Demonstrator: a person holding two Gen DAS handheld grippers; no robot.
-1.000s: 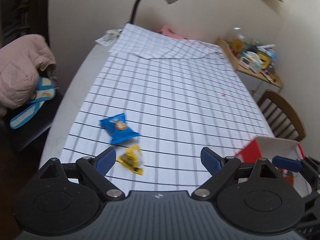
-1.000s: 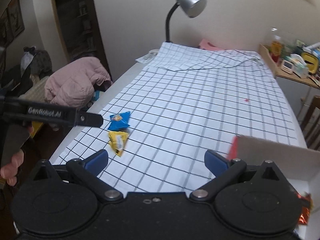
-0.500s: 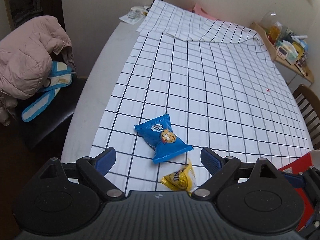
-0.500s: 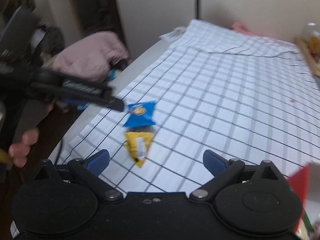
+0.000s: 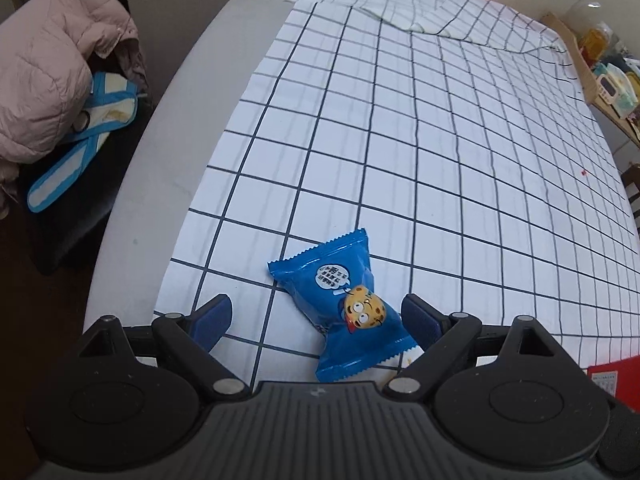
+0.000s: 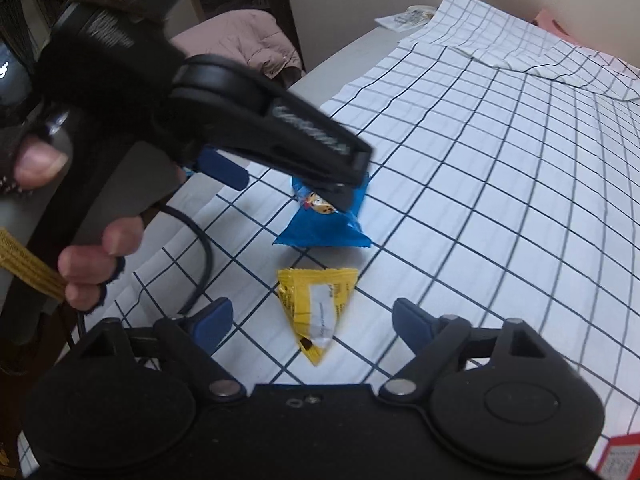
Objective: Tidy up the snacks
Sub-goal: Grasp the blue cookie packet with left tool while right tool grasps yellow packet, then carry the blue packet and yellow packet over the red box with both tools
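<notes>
Blue packet: glossy plastic film, crimped ends. Yellow packet: glossy film. Cloth: matt woven fabric, checked. Hand-held gripper: matt black plastic, metal pivots.

A pale table wears a checked cloth (folded at its far end), bearing a blue packet and a yellow packet.

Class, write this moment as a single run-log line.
left tool: open, around blue snack packet | right tool: open, closing, around yellow snack packet | neither gripped
</notes>
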